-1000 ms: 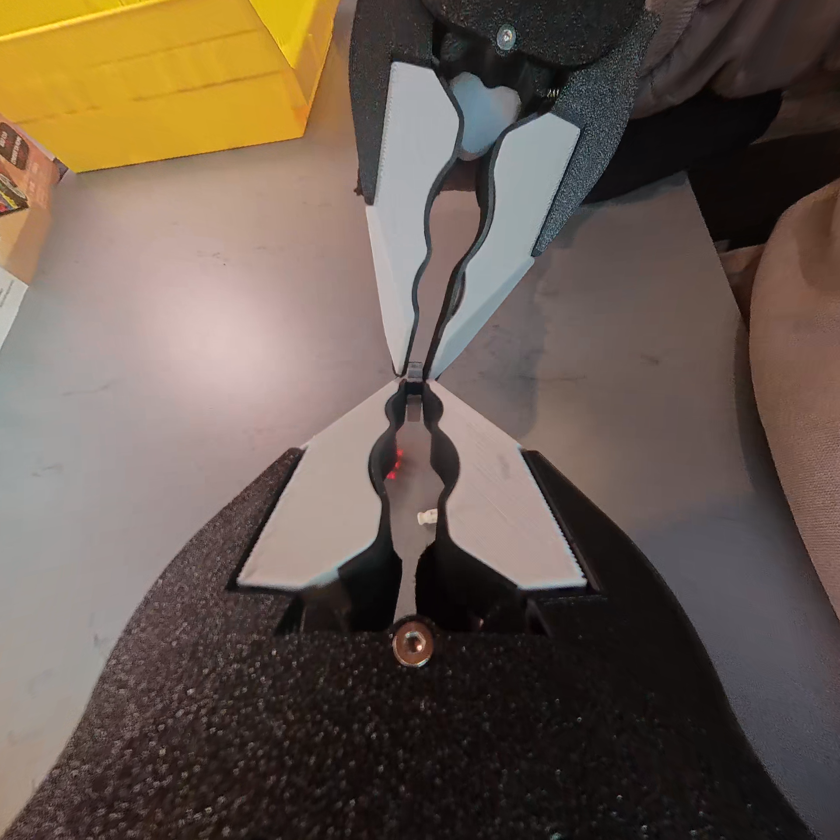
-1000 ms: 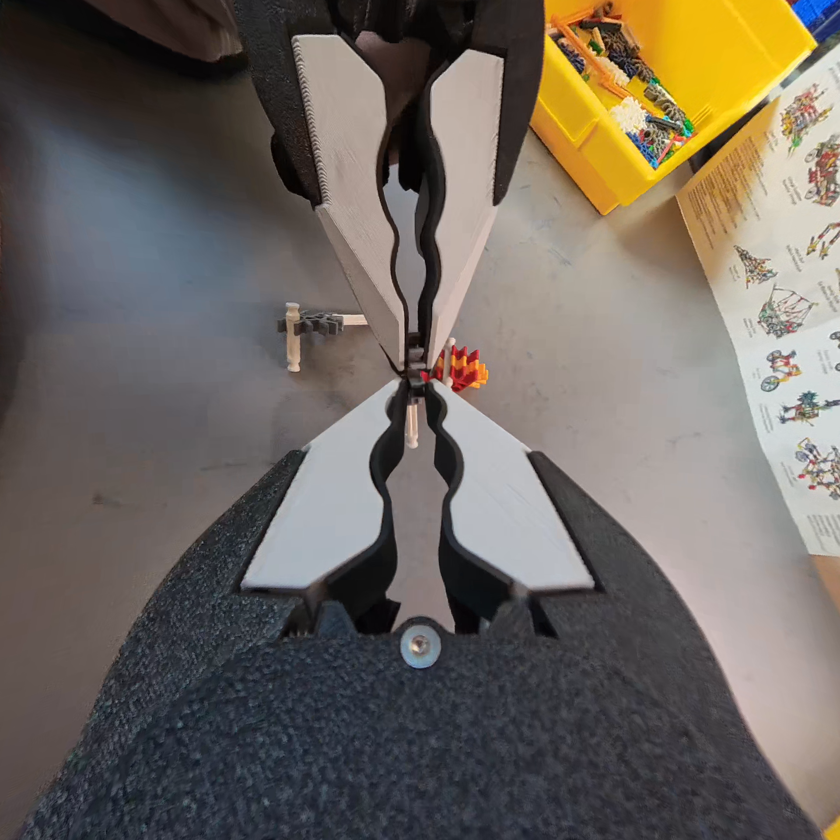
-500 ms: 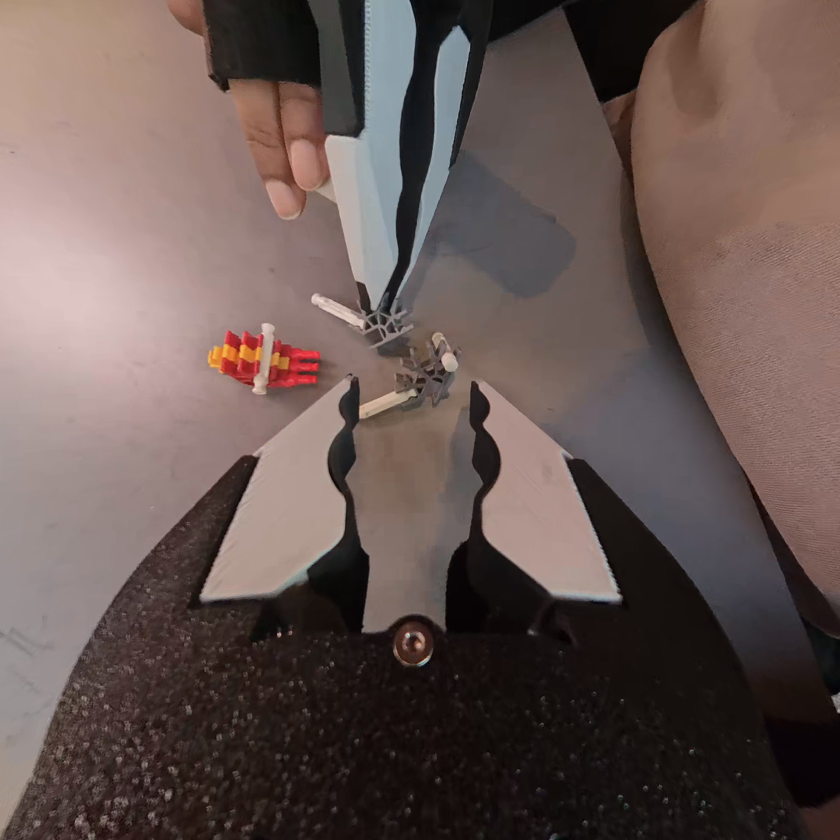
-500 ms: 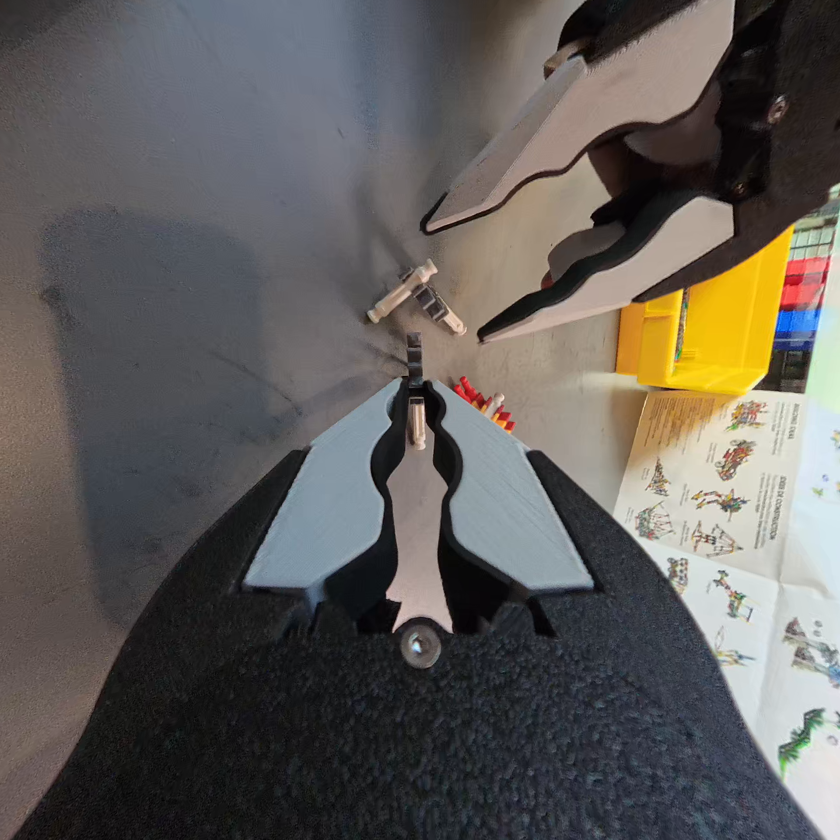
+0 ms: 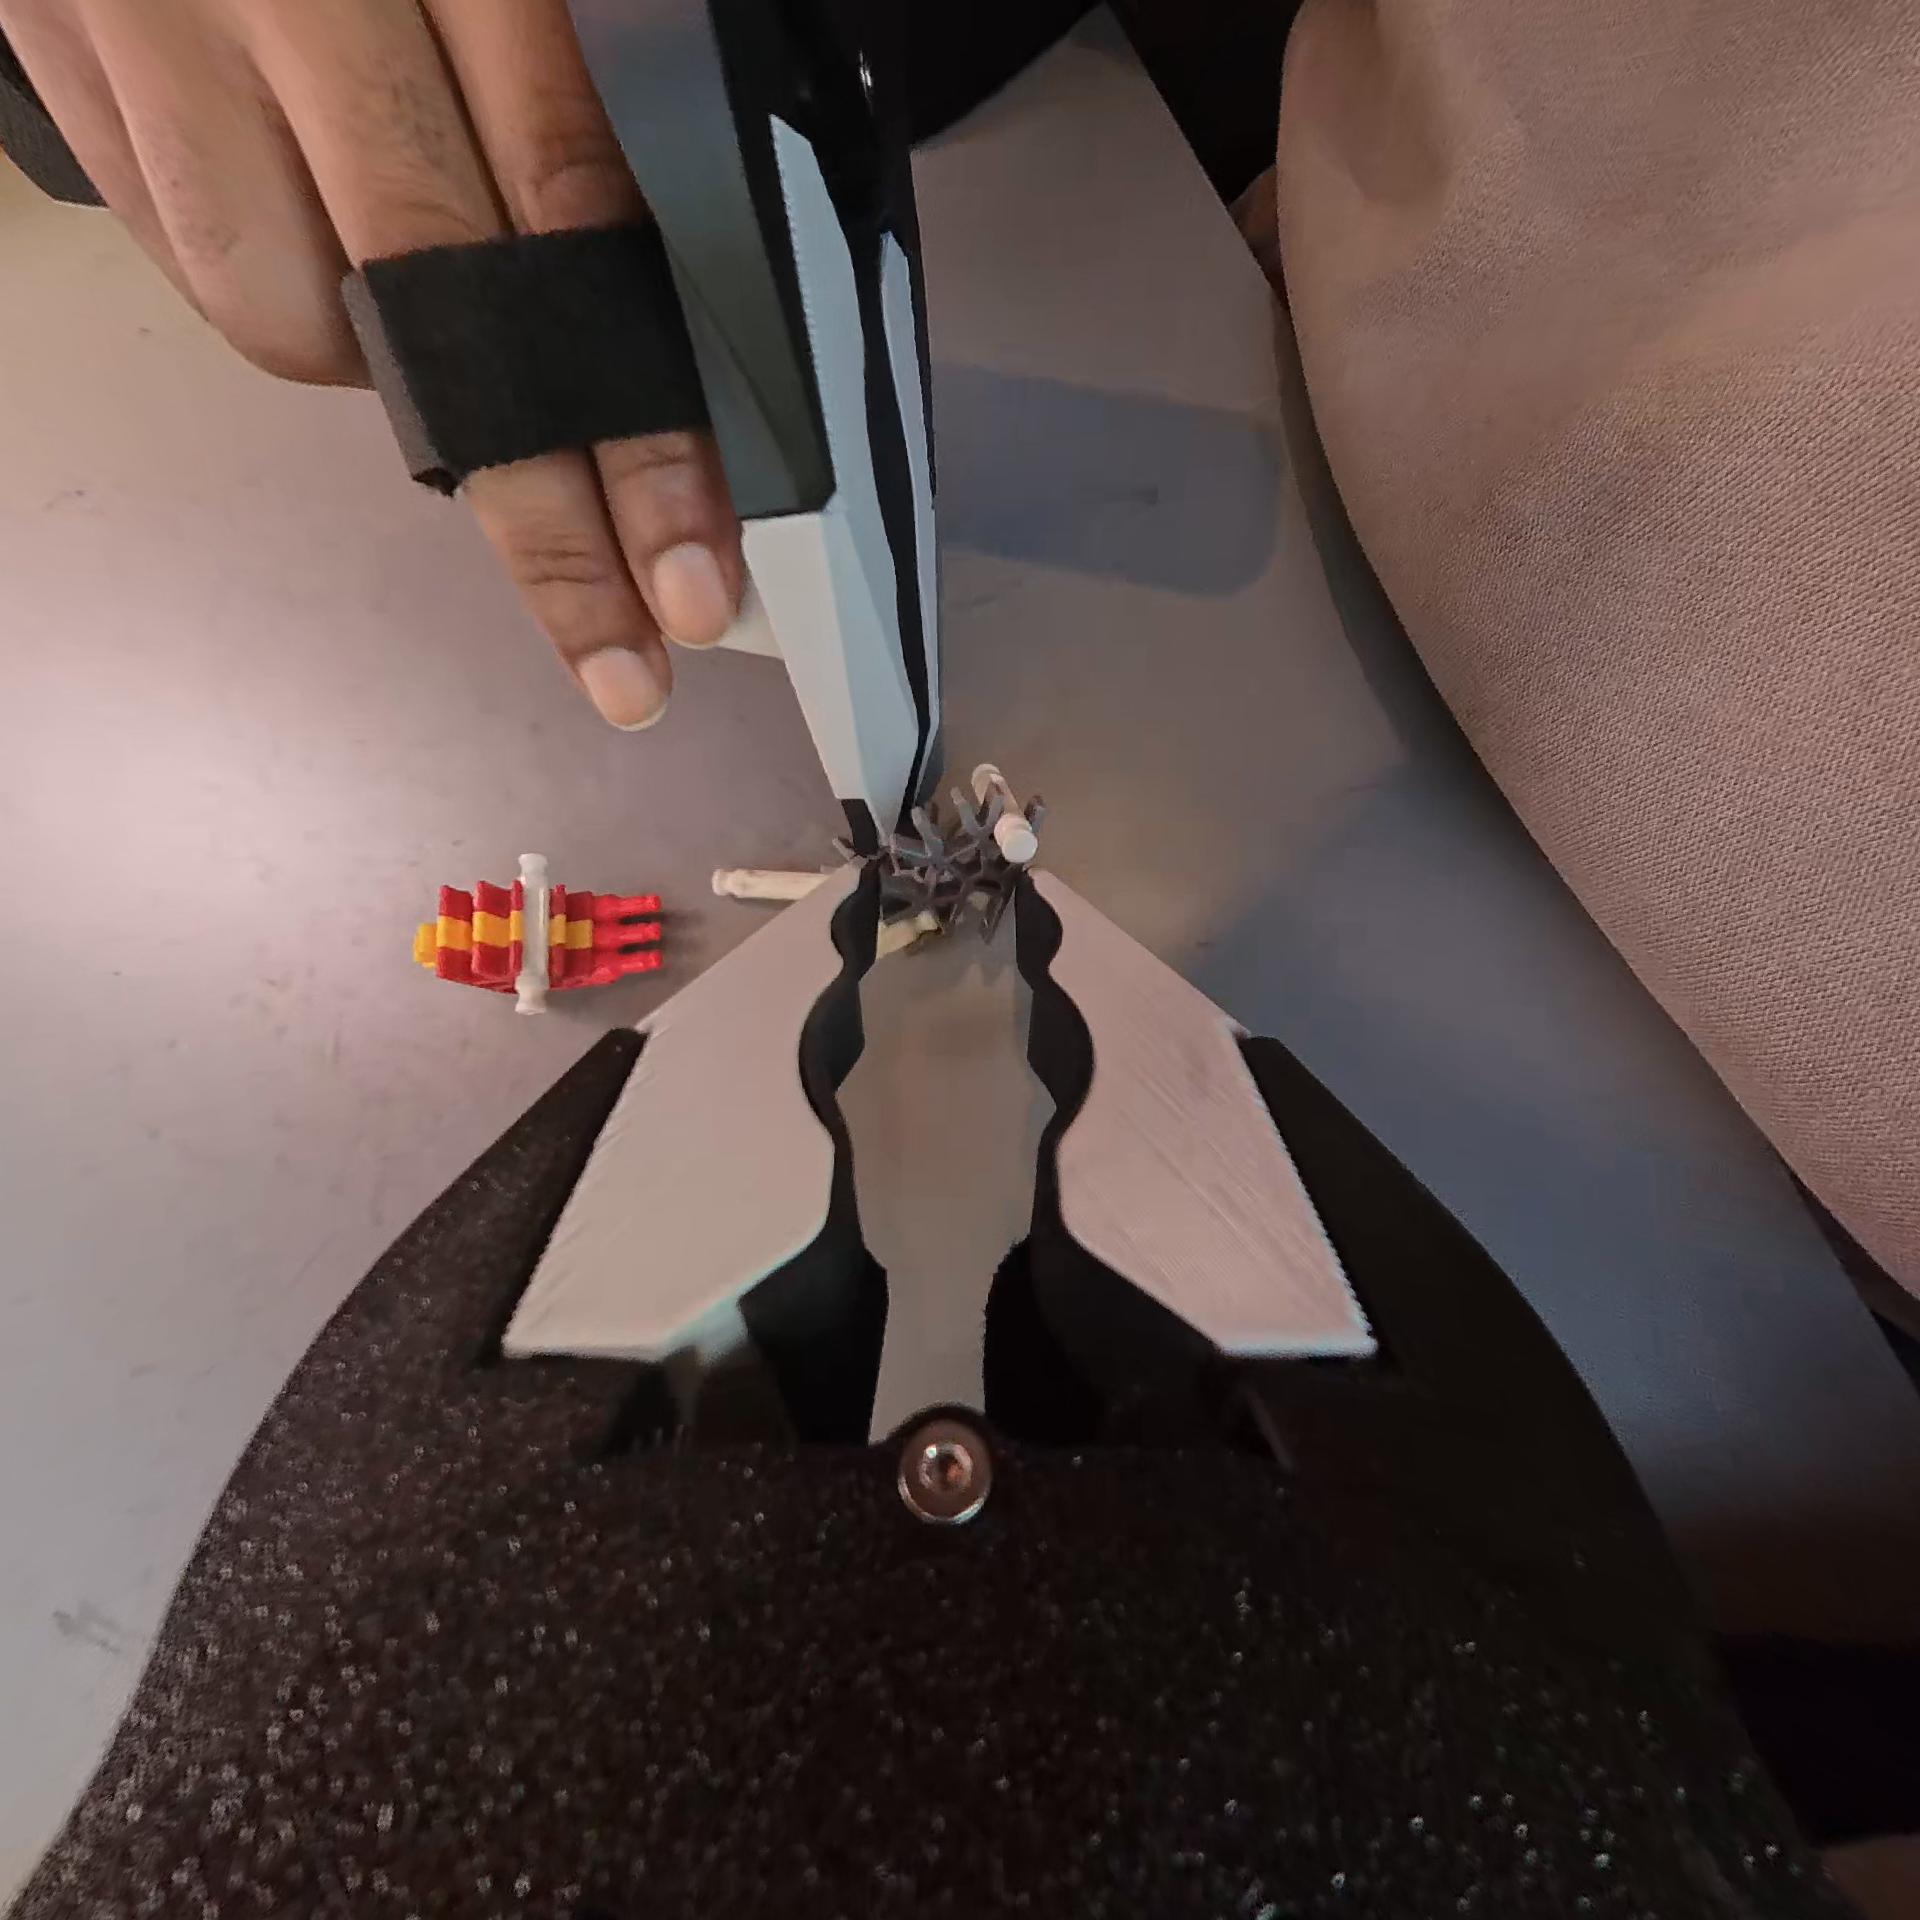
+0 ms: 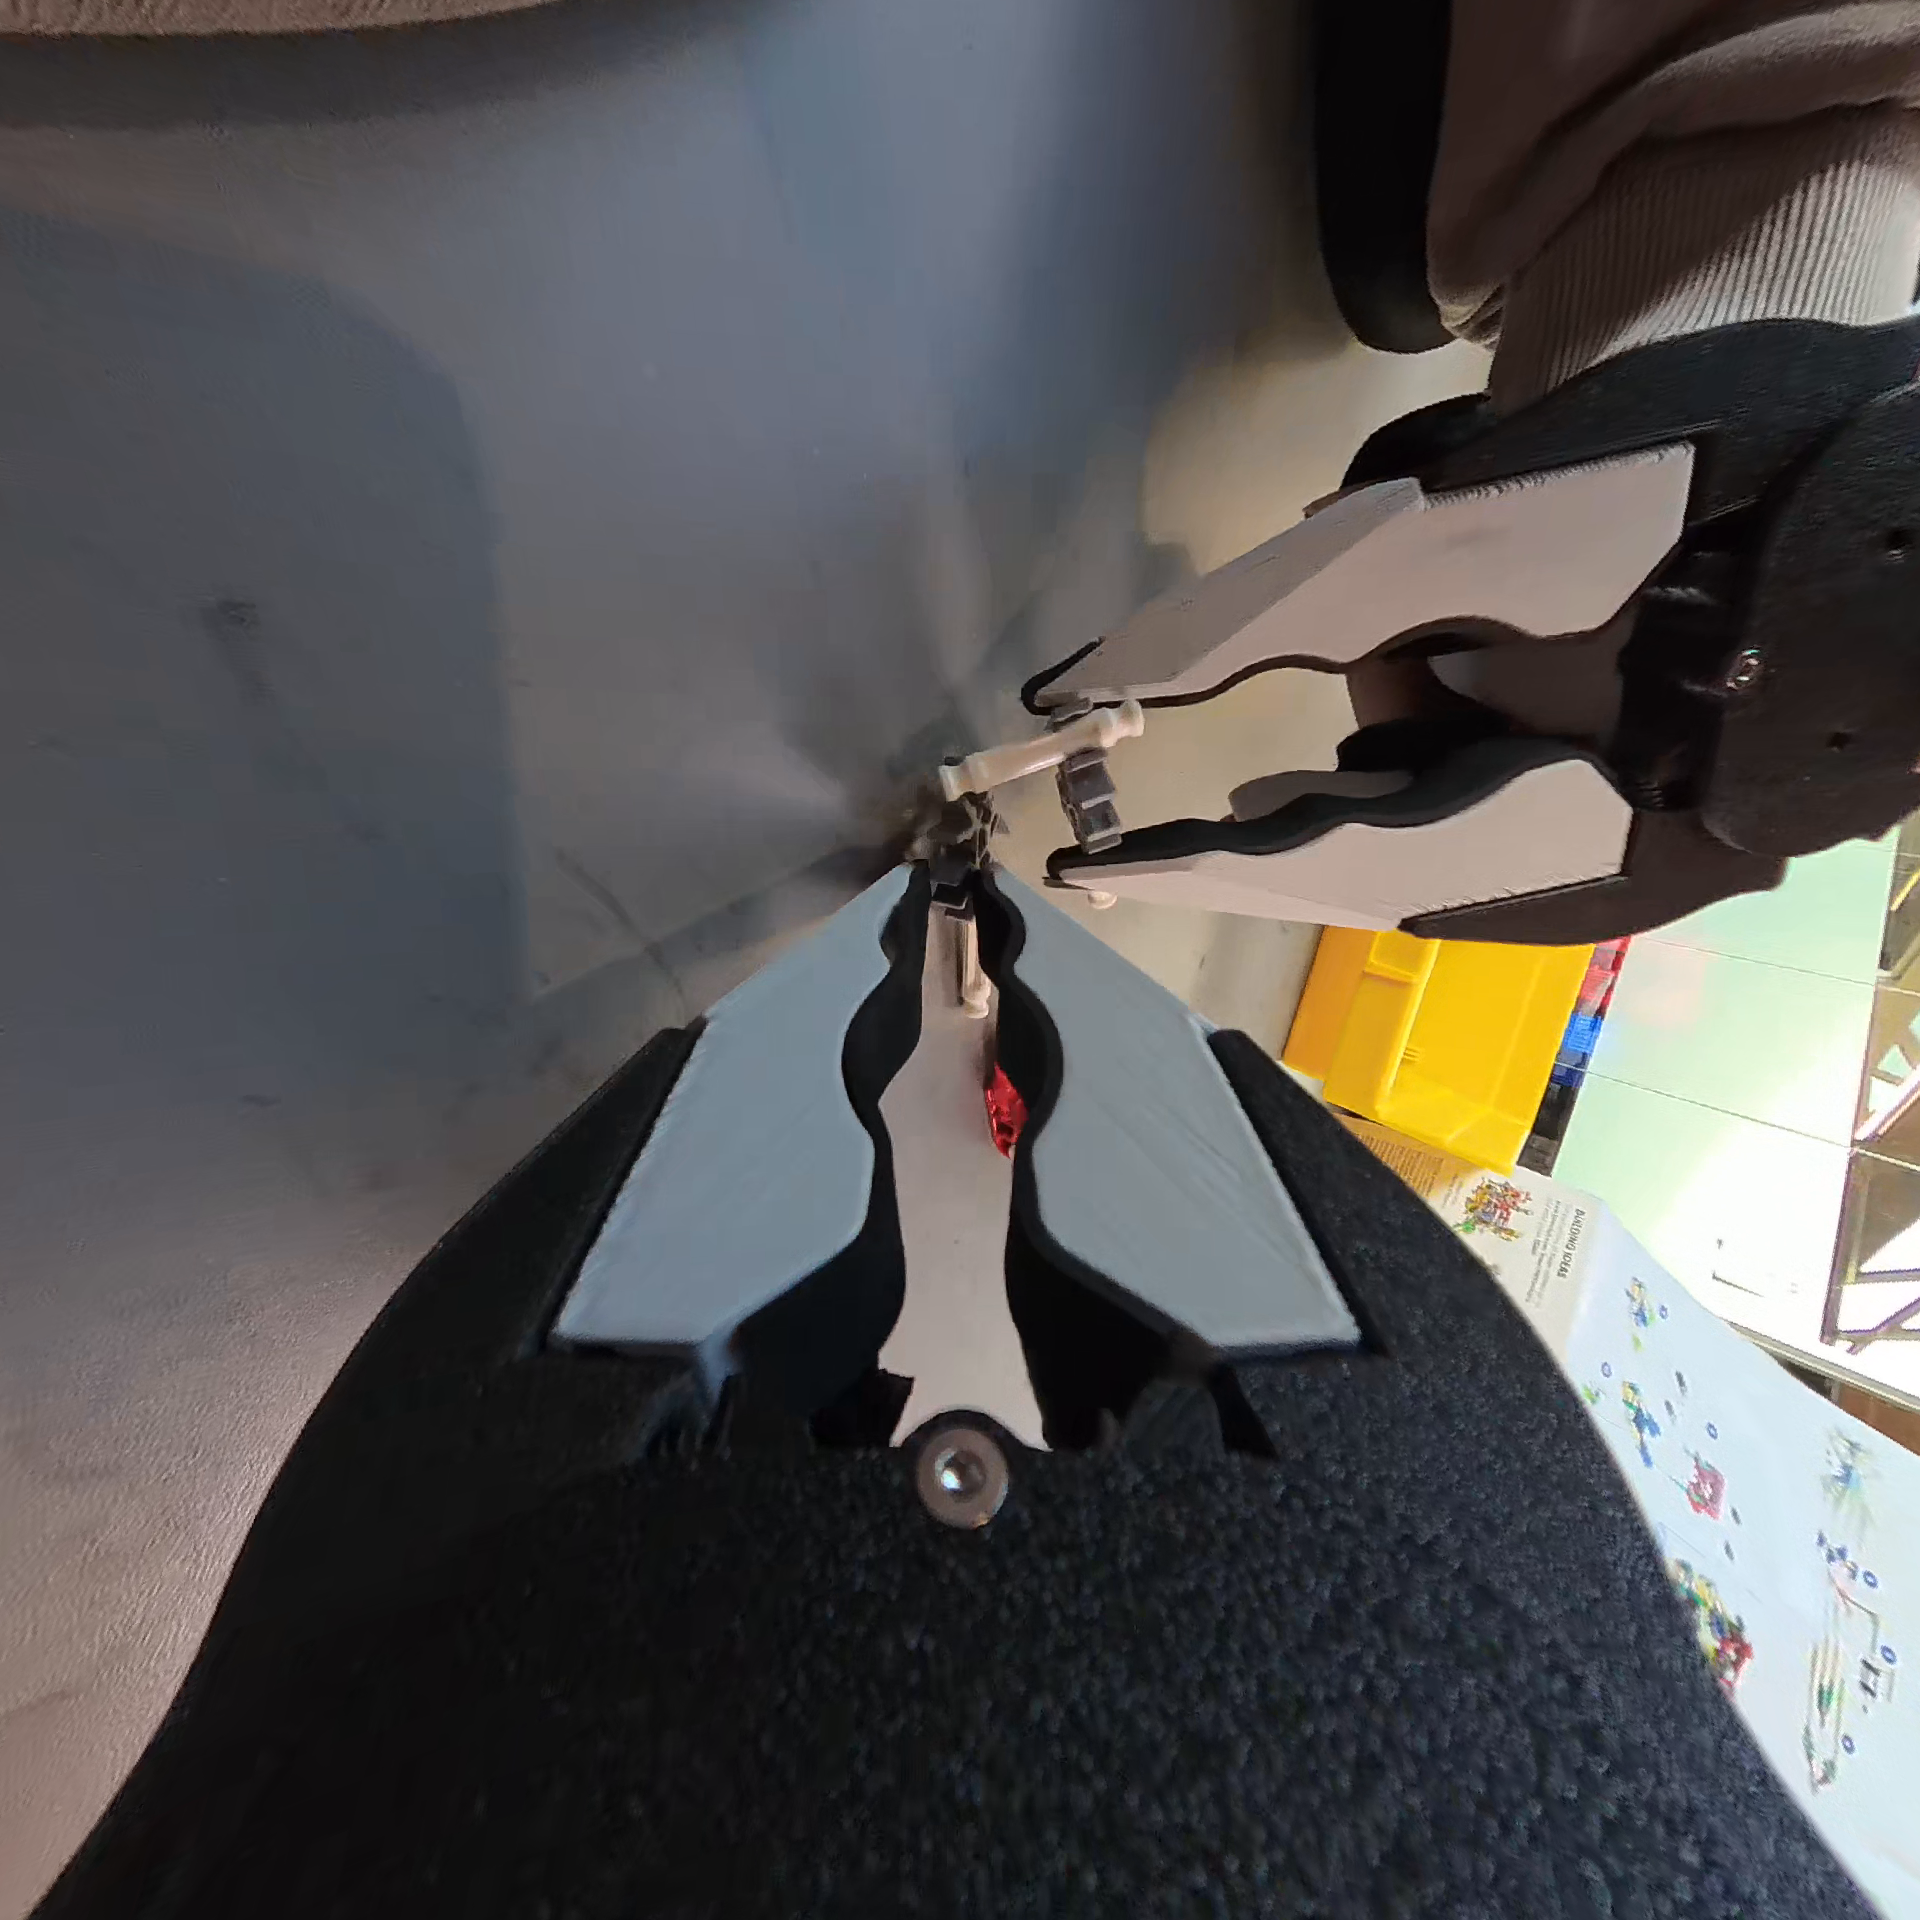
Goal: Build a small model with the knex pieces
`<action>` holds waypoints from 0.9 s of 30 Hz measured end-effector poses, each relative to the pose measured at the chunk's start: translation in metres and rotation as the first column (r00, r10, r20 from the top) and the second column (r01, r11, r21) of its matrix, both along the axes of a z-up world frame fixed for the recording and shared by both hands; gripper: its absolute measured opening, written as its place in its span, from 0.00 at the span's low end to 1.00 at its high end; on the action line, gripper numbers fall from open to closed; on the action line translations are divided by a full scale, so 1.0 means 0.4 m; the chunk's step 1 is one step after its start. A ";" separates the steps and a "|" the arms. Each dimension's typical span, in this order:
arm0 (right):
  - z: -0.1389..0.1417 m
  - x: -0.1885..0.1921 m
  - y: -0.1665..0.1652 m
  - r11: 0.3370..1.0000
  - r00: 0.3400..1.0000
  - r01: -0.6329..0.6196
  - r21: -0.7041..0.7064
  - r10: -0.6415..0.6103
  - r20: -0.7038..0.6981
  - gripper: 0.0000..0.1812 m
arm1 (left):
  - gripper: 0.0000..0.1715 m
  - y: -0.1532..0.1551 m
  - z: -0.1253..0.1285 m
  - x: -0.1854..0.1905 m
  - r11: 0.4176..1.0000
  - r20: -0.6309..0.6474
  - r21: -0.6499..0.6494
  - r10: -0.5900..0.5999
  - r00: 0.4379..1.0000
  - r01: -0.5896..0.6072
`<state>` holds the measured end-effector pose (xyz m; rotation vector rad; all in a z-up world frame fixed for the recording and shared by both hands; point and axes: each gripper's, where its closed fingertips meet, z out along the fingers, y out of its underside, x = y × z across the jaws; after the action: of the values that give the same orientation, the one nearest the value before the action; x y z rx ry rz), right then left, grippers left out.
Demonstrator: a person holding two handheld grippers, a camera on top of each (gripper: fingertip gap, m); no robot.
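Grey gear pieces (image 5: 951,883) on white rods meet above the table (image 5: 260,727): right gripper (image 5: 883,826) (jaws clamped on one) and left gripper (image 5: 940,904), jaws apart, seemingly closing round the other.

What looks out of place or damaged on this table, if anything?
Nothing looks broken or spilled. A red and yellow piece lies alone on the table, apart from the grippers. The right gripper is shut on a grey connector with a white rod; the left gripper stands open around a second grey connector.
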<state>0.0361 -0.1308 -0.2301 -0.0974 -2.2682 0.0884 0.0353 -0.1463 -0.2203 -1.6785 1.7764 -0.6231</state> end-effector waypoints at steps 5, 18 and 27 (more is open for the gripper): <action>0.029 0.017 0.029 0.967 0.988 0.155 -0.203 -0.153 0.026 0.22 | 0.15 0.009 -0.009 -0.002 1.000 -0.024 0.015 0.012 1.000 -0.012; 0.028 0.114 -0.020 0.388 0.712 0.694 -0.607 -0.497 0.496 0.25 | 0.15 0.026 -0.002 -0.003 0.984 -0.261 -0.079 -0.173 0.950 0.157; 0.042 0.103 -0.035 0.178 0.612 0.712 -0.680 -0.632 0.475 0.21 | 0.15 0.034 -0.013 0.014 0.946 -0.358 -0.167 -0.321 0.877 0.278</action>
<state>0.0772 -0.1448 -0.2134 -1.6747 -1.8171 0.7078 0.0408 -0.1325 -0.2255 -1.6967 2.3534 -0.5607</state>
